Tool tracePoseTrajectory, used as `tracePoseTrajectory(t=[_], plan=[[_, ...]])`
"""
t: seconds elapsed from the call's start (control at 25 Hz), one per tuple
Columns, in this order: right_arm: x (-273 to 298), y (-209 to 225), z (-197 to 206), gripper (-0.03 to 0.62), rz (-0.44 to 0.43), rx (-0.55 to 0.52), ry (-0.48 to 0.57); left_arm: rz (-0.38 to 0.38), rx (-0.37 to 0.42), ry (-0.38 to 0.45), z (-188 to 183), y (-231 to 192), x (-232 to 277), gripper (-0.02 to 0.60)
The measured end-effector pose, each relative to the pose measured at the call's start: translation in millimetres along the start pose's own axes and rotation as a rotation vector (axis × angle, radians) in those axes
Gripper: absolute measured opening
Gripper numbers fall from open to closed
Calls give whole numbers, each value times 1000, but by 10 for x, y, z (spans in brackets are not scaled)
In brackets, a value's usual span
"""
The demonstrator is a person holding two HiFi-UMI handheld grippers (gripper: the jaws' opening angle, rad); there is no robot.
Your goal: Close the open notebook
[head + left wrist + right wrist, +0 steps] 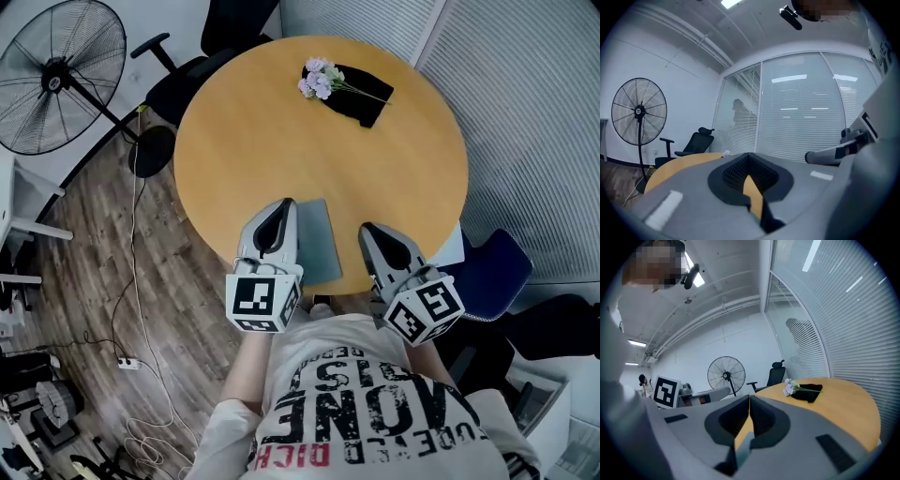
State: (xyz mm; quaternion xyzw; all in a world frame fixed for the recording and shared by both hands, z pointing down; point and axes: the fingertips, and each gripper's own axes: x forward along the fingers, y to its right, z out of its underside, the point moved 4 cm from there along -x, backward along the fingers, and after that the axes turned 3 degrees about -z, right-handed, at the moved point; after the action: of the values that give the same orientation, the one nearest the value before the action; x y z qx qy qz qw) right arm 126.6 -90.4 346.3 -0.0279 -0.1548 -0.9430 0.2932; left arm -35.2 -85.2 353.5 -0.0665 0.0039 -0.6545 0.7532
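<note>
Right gripper [749, 398], fingers closed together, over the table [843, 413]; flowers [789, 388] lie on black cloth [810, 394]

The table [281, 141] is honey-tan. At its six o'clock, a slate-grey notebook [317, 239]; at one o'clock, lilac flowers [317, 79] on black cloth [361, 98]. The left gripper [281, 202] and right gripper [367, 229] are grey, their cubes black-and-white.

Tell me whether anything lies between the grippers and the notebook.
Nothing visible does. The notebook lies at the near edge of the table, between the left gripper and the right gripper, both shut. The flowers and black cloth lie at the far side, well clear.
</note>
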Motion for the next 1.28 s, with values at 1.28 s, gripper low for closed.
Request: tracePoseTrajectory(t=[1.28], plan=[[92,-1247,-233,12,80,-67,105,23,-18,97,-474,-731,-1307,9]])
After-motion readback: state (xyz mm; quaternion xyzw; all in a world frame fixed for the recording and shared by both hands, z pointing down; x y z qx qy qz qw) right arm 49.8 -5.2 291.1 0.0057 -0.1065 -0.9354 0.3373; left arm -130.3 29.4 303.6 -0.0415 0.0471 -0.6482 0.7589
